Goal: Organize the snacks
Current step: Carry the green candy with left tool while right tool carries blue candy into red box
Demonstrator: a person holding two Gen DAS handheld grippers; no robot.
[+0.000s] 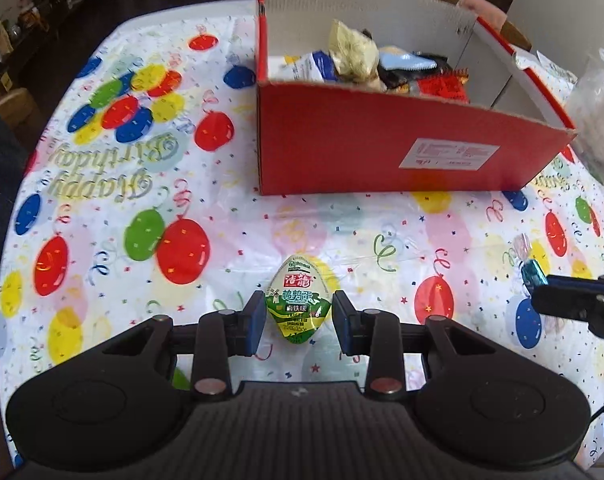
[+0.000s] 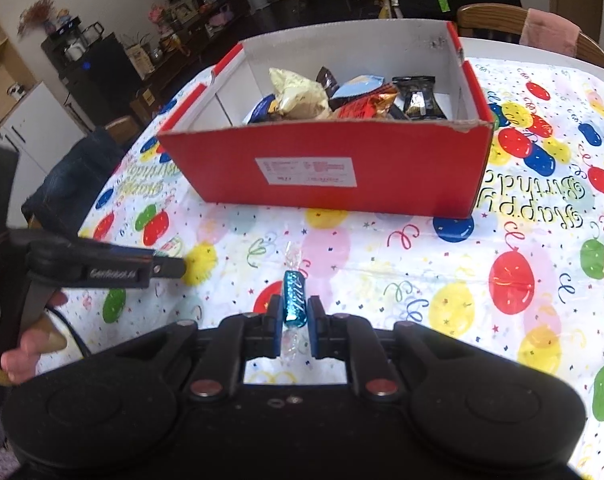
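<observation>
**Mia:** What does the left claw (image 1: 298,316) have?

**Ben:** It is pinching a small green snack pack (image 1: 298,300) between its two blue pads. The pack sits near us, over the balloon cloth (image 1: 142,168) on the counter.

**Mia:** Where is the red box (image 1: 382,148)?

**Ben:** Far from the claw and a bit to the right. It is open on top, and snack bags (image 1: 354,56) are piled inside. At the right edge I can see the tip of the other claw.

**Mia:** Now the other camera. What does the right claw (image 2: 295,320) do?

**Ben:** It is pressed tight on a shiny blue candy (image 2: 294,300) with clear twisted ends. The candy stands up between the pads, near us, above the cloth.

**Mia:** And the box (image 2: 322,160)?

**Ben:** Straight ahead, farther away, full of bags (image 2: 302,96). On the left a hand (image 2: 26,344) holds the left claw's black handle.
</observation>
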